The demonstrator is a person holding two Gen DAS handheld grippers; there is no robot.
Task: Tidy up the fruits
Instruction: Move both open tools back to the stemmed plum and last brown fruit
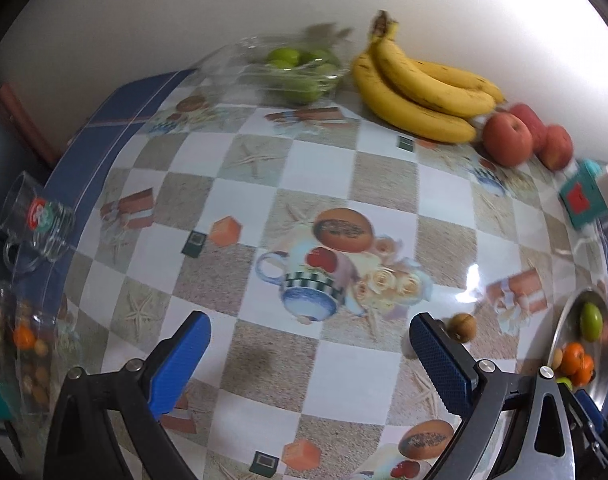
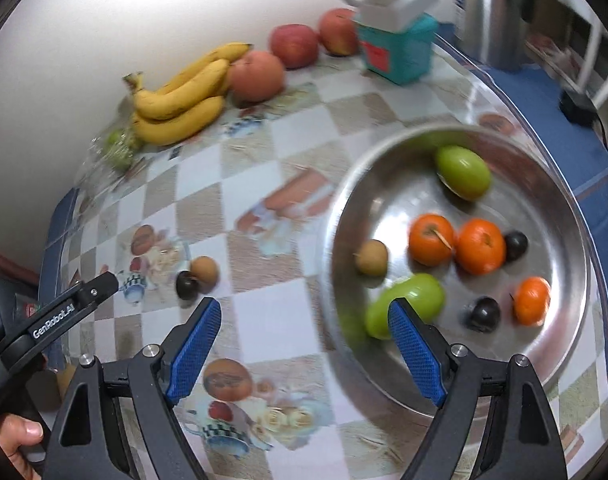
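Note:
A steel bowl (image 2: 564,208) holds two green fruits (image 2: 462,172), three oranges (image 2: 480,246), dark plums (image 2: 482,314) and a small brown fruit (image 2: 372,257). My right gripper (image 2: 304,344) is open and empty, hovering at the bowl's left rim. A brown fruit (image 2: 203,270) and a dark plum (image 2: 187,285) lie on the table left of the bowl. My left gripper (image 1: 310,354) is open and empty above the tablecloth, with the brown fruit (image 1: 462,326) just beyond its right finger. A glass bowl of green fruits (image 1: 299,68), bananas (image 1: 416,92) and apples (image 1: 508,140) line the wall.
A teal and white box (image 2: 400,48) and a steel kettle (image 2: 496,12) stand at the back right. A glass mug (image 1: 39,224) and a glass bowl of small fruits (image 1: 23,352) sit at the table's left edge. The left gripper's body (image 2: 63,308) shows in the right wrist view.

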